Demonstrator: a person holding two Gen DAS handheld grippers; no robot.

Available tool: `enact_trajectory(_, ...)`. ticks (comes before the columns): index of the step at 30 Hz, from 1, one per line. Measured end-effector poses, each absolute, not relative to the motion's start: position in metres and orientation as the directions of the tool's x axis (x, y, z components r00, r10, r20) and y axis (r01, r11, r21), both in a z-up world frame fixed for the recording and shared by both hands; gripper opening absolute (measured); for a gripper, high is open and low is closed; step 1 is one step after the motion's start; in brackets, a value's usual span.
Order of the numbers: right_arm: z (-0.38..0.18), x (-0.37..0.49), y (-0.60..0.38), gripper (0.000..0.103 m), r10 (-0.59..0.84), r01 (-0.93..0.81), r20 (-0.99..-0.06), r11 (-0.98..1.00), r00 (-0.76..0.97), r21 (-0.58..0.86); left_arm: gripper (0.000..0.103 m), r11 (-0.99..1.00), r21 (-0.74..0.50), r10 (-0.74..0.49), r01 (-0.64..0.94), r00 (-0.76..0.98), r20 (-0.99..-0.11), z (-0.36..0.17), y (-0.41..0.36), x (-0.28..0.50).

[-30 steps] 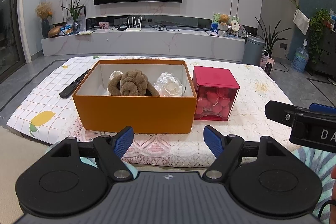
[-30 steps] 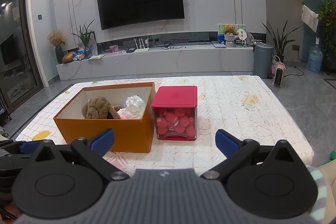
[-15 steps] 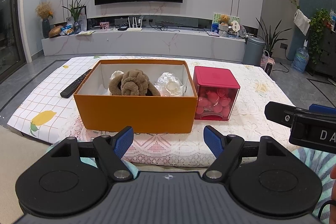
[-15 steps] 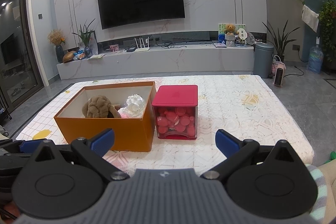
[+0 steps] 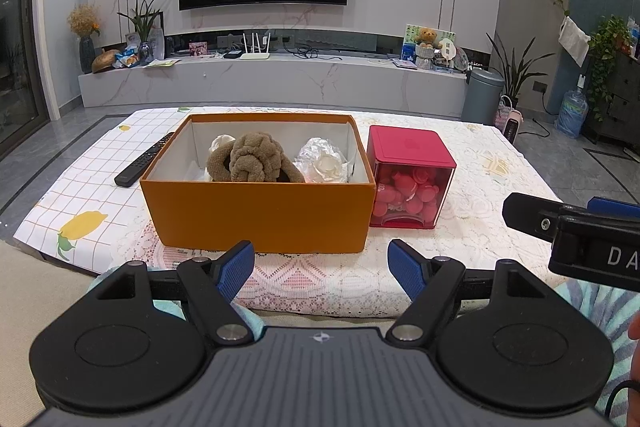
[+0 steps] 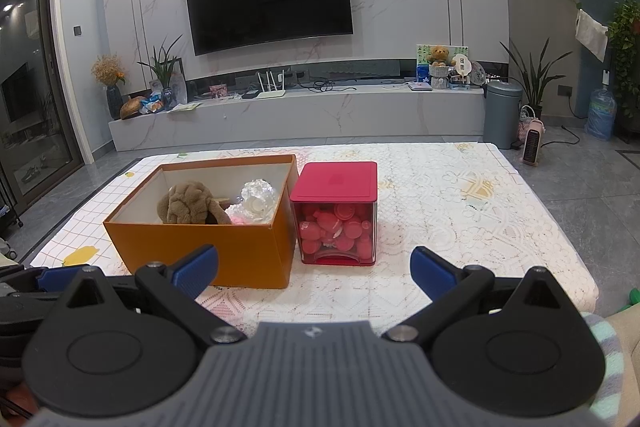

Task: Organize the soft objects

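Observation:
An open orange box [image 5: 260, 215] [image 6: 224, 251] sits on the table. It holds a brown knotted plush [image 5: 254, 163] [image 6: 188, 205], a clear-wrapped white item [image 5: 326, 165] [image 6: 258, 201] and a white piece behind the plush. My left gripper [image 5: 321, 267] is open and empty, held just short of the table's near edge in front of the box. My right gripper [image 6: 314, 269] is open and empty, to the right of the left one, facing the box and the red container.
A red-lidded clear container [image 5: 408, 183] [image 6: 336, 223] of pink pieces stands against the box's right side. A black remote [image 5: 142, 161] lies left of the box. The table carries a lace cloth [image 6: 460, 211]. A TV console runs along the far wall.
Both grippers drifted very slightly; the box and container look a touch nearer. Nothing was gripped or released.

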State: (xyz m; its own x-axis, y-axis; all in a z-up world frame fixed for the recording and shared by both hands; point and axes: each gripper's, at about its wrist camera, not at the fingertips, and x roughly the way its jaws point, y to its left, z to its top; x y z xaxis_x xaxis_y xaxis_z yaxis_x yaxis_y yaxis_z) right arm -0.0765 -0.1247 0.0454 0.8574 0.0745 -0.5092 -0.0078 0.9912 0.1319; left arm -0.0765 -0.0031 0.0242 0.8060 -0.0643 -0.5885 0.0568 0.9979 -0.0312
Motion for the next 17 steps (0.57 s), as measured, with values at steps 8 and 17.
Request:
enact_trajectory(8,0.0455,-0.0766,-0.1248,0.100,0.074,-0.008,-0.509,0.991,0.857,0.132,0.089,0.998,-0.033,-0.066,0.058,0.806,-0.589,0.0244,-0.0031,-0.0764)
enact_trajectory(17,0.0451,-0.0764,-0.1251,0.100,0.075,-0.009,-0.510,0.991,0.857,0.131,0.089,0.998,-0.021,-0.066,0.066,0.809,-0.584,0.0214,-0.0029,-0.0801)
